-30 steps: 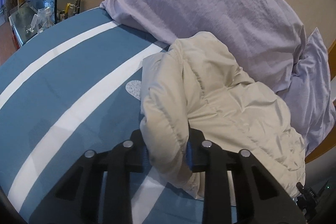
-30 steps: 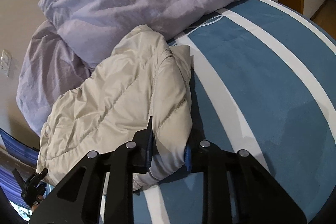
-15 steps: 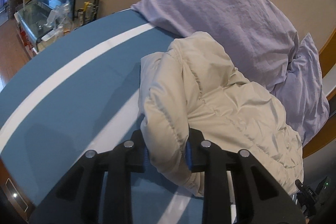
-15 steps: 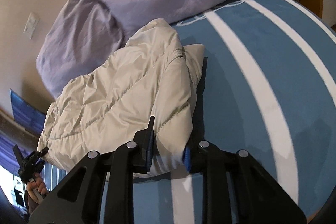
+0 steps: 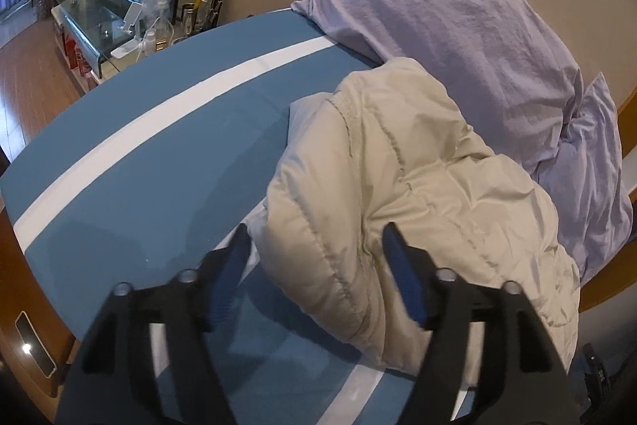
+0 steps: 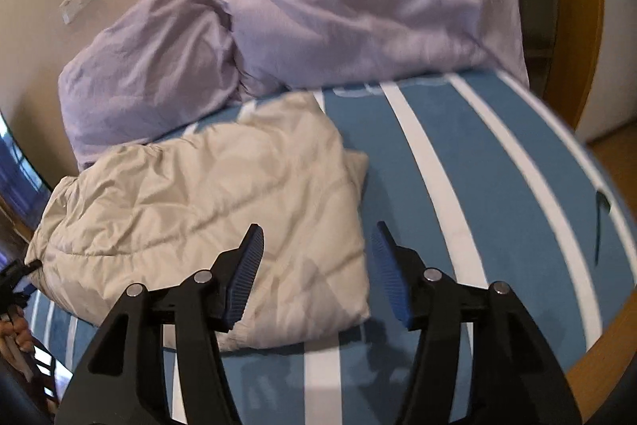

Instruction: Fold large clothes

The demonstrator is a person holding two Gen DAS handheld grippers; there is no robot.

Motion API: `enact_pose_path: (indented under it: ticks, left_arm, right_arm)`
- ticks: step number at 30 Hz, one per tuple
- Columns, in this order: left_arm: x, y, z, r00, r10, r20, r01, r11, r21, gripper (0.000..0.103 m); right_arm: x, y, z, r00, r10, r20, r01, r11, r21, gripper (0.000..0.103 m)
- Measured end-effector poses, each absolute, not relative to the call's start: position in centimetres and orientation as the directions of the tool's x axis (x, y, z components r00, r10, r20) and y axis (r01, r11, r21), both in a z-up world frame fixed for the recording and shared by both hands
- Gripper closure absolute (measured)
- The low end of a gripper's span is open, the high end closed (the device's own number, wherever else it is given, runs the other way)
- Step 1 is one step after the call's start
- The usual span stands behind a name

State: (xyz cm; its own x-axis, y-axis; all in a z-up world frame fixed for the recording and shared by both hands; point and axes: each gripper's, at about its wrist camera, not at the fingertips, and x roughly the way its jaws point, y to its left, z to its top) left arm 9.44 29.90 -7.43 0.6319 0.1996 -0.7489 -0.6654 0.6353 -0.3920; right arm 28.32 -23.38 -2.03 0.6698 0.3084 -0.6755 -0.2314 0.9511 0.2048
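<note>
A cream quilted jacket (image 5: 398, 178) lies folded in a thick bundle on the blue bed cover with white stripes (image 5: 159, 154), up against the lilac pillows (image 5: 438, 18). My left gripper (image 5: 314, 265) is opening. The jacket's near fold still sits between its blue pads, and the left pad stands clear of the cloth. In the right wrist view the jacket (image 6: 207, 202) rests flat on the bed cover (image 6: 477, 186). My right gripper (image 6: 318, 245) is also opening just above the jacket's near right corner, pads apart and gripping nothing.
Two lilac pillows (image 6: 358, 6) lean on the wall at the head of the bed. A glass side table (image 5: 103, 22) with bottles stands past the bed's far left corner. The wooden bed frame (image 5: 24, 305) runs along the left edge. A hand (image 6: 16, 337) shows at the lower left.
Both grippers were shut on the jacket's edge and have now let it go, with their jaws spread. The jacket has settled on the bed. The right gripper rolled and lifted.
</note>
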Motion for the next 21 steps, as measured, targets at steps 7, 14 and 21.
enact_pose_path:
  ticks: [7, 14, 21]
  left_arm:
    - [10.1, 29.2, -7.5, 0.643, 0.197, -0.740, -0.654, 0.644, -0.396, 0.020]
    - [10.7, 29.6, -8.2, 0.648, 0.182, -0.740, -0.660, 0.619, -0.426, 0.019]
    - [10.8, 30.0, -9.0, 0.669, 0.161, -0.725, -0.657, 0.584, -0.477, 0.020]
  right_arm:
    - [27.7, -17.9, -2.4, 0.647, 0.348, -0.678, -0.341, 0.928, 0.150, 0.043]
    - [26.7, -14.2, -3.5, 0.629, 0.353, -0.693, -0.394, 0.913, 0.107, 0.043]
    - [26.3, -13.2, -4.3, 0.634, 0.338, -0.696, -0.401, 0.913, 0.078, 0.043]
